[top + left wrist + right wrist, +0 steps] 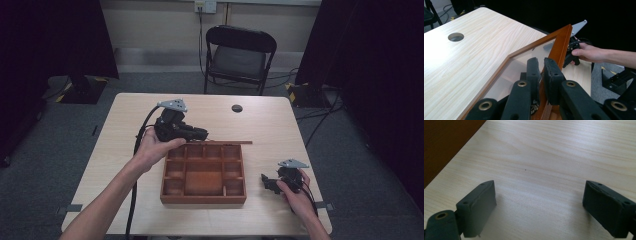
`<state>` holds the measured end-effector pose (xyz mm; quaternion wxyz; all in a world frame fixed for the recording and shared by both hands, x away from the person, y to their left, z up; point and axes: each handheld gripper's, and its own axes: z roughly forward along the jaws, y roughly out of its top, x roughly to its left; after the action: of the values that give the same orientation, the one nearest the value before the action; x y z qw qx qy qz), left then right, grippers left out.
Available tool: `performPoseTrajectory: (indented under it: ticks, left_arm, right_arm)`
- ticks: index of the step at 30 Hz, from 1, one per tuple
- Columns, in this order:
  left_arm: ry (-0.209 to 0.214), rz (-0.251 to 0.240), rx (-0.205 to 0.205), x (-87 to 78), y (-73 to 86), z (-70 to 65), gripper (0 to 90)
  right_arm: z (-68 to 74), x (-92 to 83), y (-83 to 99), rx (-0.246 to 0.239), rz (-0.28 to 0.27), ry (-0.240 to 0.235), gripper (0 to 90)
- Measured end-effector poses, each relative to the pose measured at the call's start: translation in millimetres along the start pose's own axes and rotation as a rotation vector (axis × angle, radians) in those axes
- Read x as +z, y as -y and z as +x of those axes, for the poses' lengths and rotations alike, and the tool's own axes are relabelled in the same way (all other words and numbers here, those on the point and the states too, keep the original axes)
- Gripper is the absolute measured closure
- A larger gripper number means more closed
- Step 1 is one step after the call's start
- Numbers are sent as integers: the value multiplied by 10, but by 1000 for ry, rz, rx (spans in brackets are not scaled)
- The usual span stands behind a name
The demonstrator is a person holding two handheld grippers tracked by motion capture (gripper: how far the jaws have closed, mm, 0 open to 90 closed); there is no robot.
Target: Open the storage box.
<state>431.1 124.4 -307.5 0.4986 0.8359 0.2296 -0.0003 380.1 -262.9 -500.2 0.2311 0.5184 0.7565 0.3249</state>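
- In the high view the left hand [150,150], left of centre in the frame, carries the left gripper [202,134], which points toward the right of the picture along the far edge of the wooden box [204,196].
- That gripper is pinching the lid [235,142], a wooden frame with a clear pane, raised at the back of the box and seen edge-on as a thin brown strip.
- In the left gripper view its two black pads [533,72] are pressed together on the lid's wooden rim [560,42], low in the centre of the frame, with the pane running off to the left above the pale table [469,57].
- The box itself sits in the middle of the high view, open, with small compartments around a larger central one.
- At the lower right of the high view the right hand [295,197] rests on the table with the right gripper [266,182], just beside the box and apart from it.
- In the right gripper view its jaws are spread wide over bare tabletop, the box's dark side [446,147] in the upper left corner.
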Motion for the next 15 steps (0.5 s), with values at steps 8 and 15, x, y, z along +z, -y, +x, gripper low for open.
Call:
performPoseTrajectory:
  ticks: [8,15]
  left_arm:
    - [-3,-7,-2,-6,-12,20,832]
    - [-9,-12,-5,-8,-28,30,832]
  right_arm:
    - [0,1,0,-1,-1,-1,107]
    - [0,0,0,0,0,0,107]
